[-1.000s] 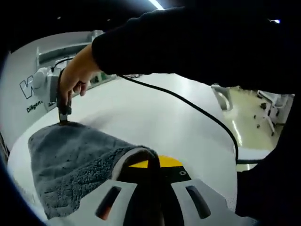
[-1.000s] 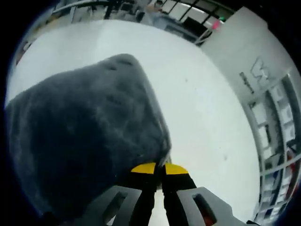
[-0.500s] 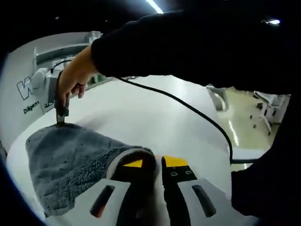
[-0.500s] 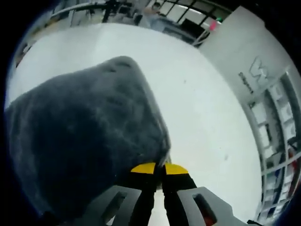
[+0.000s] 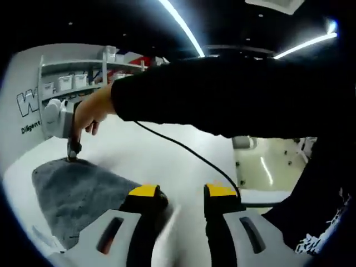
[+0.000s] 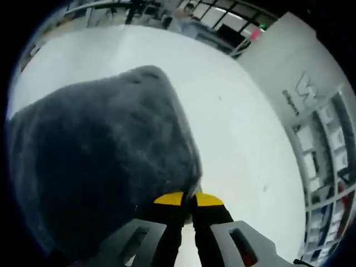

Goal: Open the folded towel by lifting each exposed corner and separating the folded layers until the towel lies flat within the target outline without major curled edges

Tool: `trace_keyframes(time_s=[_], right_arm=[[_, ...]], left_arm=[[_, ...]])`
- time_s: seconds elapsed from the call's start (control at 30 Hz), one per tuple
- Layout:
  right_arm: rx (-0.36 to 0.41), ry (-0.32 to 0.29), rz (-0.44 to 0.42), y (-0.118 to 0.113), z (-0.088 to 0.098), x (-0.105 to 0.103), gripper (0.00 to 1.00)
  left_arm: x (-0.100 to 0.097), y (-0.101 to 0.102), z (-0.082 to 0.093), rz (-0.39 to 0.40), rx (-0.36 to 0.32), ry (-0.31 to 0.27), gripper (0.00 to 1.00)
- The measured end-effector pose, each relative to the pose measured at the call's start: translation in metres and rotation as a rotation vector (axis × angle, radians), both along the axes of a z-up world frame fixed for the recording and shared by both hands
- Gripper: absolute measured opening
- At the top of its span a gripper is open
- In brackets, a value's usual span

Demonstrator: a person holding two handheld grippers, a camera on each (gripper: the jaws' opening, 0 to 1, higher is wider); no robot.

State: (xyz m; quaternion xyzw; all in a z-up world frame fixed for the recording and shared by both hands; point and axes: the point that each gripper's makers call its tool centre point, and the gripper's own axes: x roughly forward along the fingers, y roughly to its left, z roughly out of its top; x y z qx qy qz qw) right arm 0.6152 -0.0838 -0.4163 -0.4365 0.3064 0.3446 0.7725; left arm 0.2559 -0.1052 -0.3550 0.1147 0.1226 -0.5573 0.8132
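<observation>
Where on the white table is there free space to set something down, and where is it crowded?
The white table is bare beside the grey towel, out to the wall with lettering. In the left gripper view, bare surface also lies past the towel, under the black cable and sleeve. It is crowded at the towel corner pinched by the right gripper; the left gripper is open nearby.

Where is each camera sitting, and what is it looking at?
Left gripper view: rides on the left gripper, looking across the white table at the grey towel; the person's dark sleeve and hand reach over, holding the right gripper.
Right gripper view: rides on the right gripper, close above the towel, jaws pinched on its corner.
Shared: the towel, the table.
</observation>
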Motion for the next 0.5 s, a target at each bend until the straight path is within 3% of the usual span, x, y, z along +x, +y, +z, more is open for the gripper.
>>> trace_keyframes(time_s=[0.13,0.2,0.3,0.37,0.5], right_arm=[[0.005,-0.003,-0.005,-0.001,0.002,0.0,0.03],[-0.003,-0.043,-0.018,-0.005,0.008,0.006,0.13],[0.01,-0.057,-0.034,-0.009,0.013,0.009,0.21],[0.02,-0.078,-0.038,-0.011,0.017,0.01,0.27],[0.05,-0.119,-0.058,-0.018,0.028,0.01,0.4]], left_arm=[[0.002,0.012,0.012,0.021,-0.018,-0.028,0.36],[0.013,0.023,0.019,0.078,-0.02,-0.064,0.55],[0.024,0.038,0.02,0.136,-0.007,-0.063,0.84],[0.036,0.05,0.024,0.19,-0.014,-0.087,0.94],[0.05,0.072,0.028,0.253,-0.014,-0.092,1.0]])
